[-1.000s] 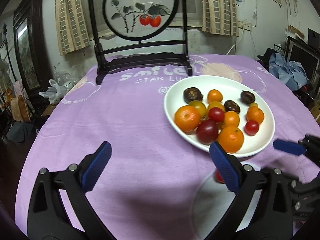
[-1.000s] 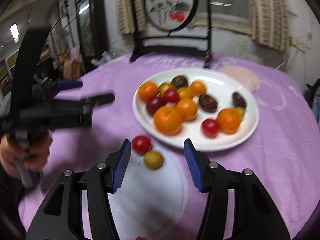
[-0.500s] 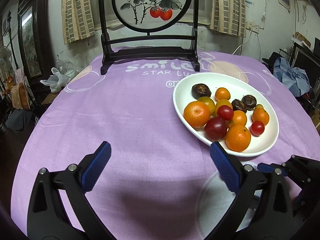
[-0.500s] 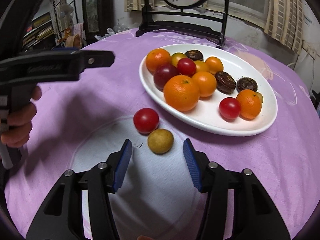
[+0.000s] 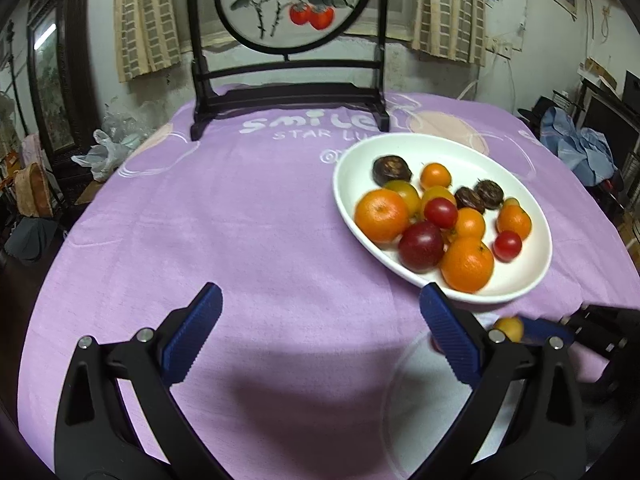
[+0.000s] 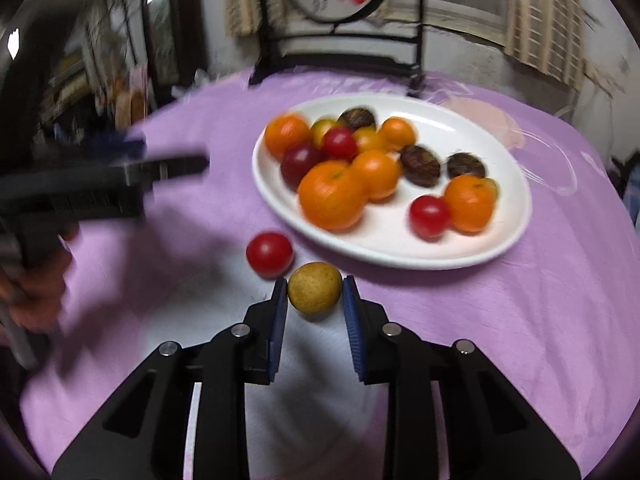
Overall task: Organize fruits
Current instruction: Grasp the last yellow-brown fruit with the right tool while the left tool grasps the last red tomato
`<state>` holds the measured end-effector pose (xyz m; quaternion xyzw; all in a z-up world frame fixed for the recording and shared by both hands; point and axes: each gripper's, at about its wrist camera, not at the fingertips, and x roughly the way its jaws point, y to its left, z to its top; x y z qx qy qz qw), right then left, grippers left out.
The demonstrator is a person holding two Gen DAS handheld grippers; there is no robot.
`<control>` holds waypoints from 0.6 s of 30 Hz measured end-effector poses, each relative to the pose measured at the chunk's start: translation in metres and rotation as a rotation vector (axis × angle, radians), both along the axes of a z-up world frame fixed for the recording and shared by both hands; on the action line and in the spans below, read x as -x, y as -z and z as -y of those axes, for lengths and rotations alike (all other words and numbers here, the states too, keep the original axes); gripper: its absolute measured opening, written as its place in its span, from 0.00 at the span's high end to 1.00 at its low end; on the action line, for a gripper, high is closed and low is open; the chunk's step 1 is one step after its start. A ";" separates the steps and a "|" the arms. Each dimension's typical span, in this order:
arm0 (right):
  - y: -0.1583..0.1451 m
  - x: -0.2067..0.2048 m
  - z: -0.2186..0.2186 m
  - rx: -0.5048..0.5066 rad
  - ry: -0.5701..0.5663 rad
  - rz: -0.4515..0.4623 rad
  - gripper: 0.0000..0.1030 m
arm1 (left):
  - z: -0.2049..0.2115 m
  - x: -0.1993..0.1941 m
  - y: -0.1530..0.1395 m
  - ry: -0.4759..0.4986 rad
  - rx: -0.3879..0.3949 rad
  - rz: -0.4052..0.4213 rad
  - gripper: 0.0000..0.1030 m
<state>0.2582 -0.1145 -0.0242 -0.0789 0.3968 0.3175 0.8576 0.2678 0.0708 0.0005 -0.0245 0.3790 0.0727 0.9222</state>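
A white plate (image 6: pixel 504 236) holds several oranges, red tomatoes, a dark plum and brown fruits; it also shows in the left wrist view (image 5: pixel 536 276). My right gripper (image 6: pixel 315 290) is shut on a small yellow-brown fruit (image 6: pixel 315 288) just in front of the plate. A red tomato (image 6: pixel 269 255) lies on the cloth to its left. My left gripper (image 5: pixel 320 332) is open and empty over the purple cloth, left of the plate. The yellow fruit (image 5: pixel 509 329) and the right gripper's blue finger show at its right.
A dark wooden stand with a round painted screen (image 5: pixel 288 4) stands at the table's far side. A clear round plate (image 5: pixel 432 412) lies on the cloth in front of the white plate. The purple tablecloth (image 5: pixel 240 220) covers the round table.
My right gripper has closed its jaws onto the yellow-brown fruit, which lay loose between them before. My left gripper has shifted slightly and stays open.
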 end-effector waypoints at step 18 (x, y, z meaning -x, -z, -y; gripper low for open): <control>-0.007 -0.010 0.032 -0.102 0.141 -0.062 0.73 | 0.080 0.000 0.043 0.306 -0.042 -0.115 0.50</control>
